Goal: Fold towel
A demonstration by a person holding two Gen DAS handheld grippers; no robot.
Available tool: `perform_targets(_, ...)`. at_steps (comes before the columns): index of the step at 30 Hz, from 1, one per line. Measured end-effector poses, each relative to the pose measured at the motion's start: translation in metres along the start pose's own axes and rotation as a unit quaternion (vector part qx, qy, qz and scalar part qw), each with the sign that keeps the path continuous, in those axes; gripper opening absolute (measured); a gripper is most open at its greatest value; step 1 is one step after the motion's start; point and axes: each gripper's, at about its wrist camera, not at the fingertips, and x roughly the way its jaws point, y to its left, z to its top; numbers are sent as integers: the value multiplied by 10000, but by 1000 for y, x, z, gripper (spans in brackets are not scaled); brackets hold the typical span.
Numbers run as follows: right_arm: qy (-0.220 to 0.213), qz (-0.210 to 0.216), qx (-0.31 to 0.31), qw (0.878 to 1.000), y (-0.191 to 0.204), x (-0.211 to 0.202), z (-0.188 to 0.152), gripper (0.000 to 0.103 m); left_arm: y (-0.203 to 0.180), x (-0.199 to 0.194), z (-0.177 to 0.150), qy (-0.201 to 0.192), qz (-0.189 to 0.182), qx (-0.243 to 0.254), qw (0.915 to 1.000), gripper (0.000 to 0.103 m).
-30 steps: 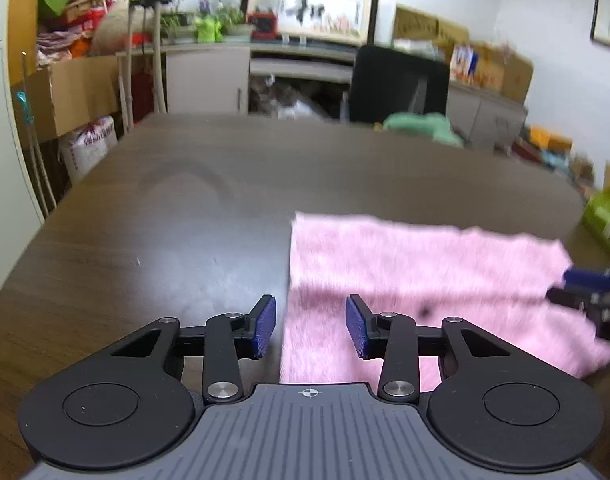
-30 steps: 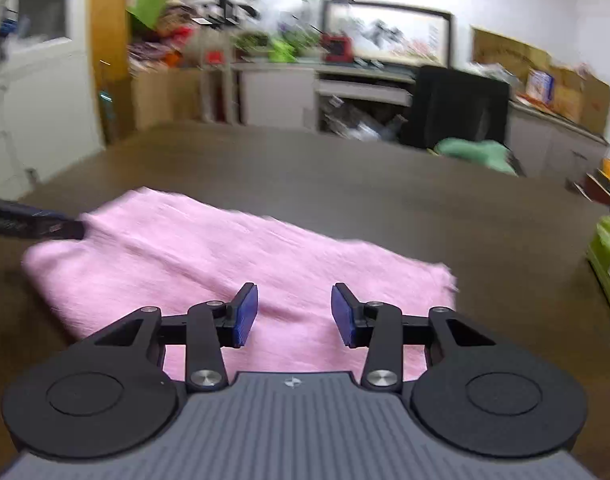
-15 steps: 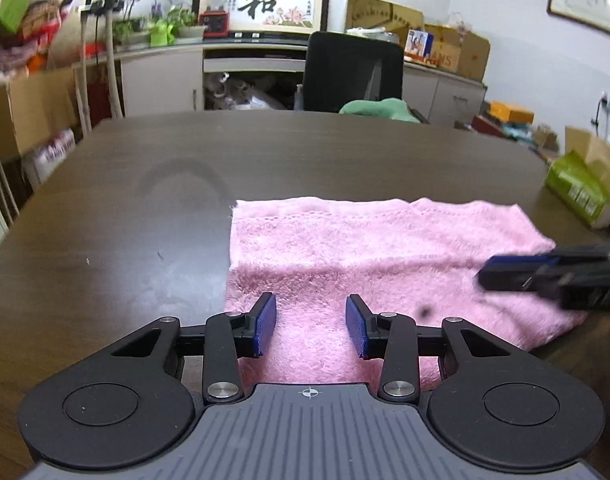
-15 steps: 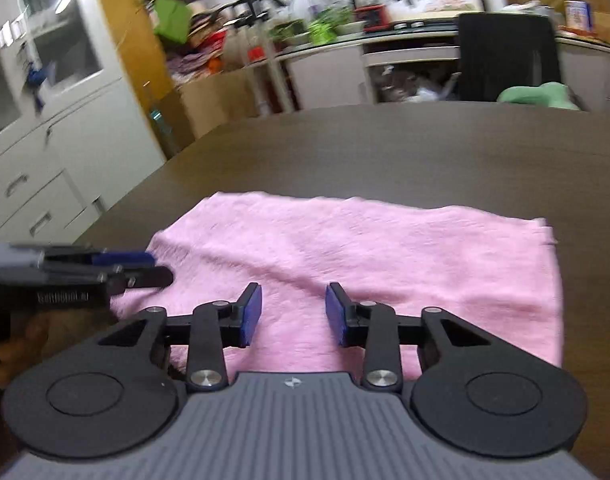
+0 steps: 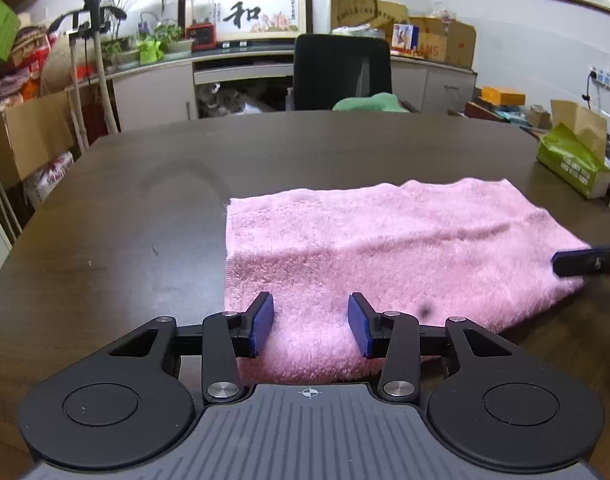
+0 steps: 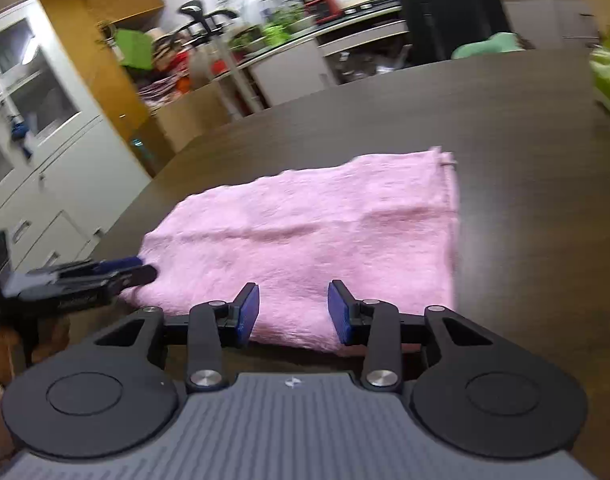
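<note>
Pink towel (image 5: 385, 248) nearer than before; left fingers (image 5: 261, 328) opened further, right fingers (image 6: 249, 312) apart, both empty.

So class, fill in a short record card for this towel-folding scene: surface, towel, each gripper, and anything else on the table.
surface: dark wooden table
towel: pink towel, lying flat on the table, apparently already folded over
left gripper: left gripper open, jaws over the towel's near edge, nothing pinched
right gripper: right gripper open, over the near edge, nothing pinched
other item: green packet at the table's right side, clear of the towel
</note>
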Motion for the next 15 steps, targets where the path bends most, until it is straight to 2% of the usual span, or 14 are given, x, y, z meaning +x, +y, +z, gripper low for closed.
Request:
perform_targets(4, 99, -182, -130, 9997, 4, -6, -6, 40, -9, -11, -9, -13, -72, 151, 9999, 44)
perform_targets(8, 381, -295, -133, 9988, 13, -17, -9, 43, -15, -21, -16, 6, -159, 198, 9997, 45)
perform_targets(11, -64, -584, -350, 9977, 21, -20, -1, 51, -15, -22, -16, 46, -219, 125, 9997, 46)
perform_targets(15, -64, -634, -393, 9972, 17, 4, 14, 52, -14, -20, -16, 43, -241, 102, 9996, 48)
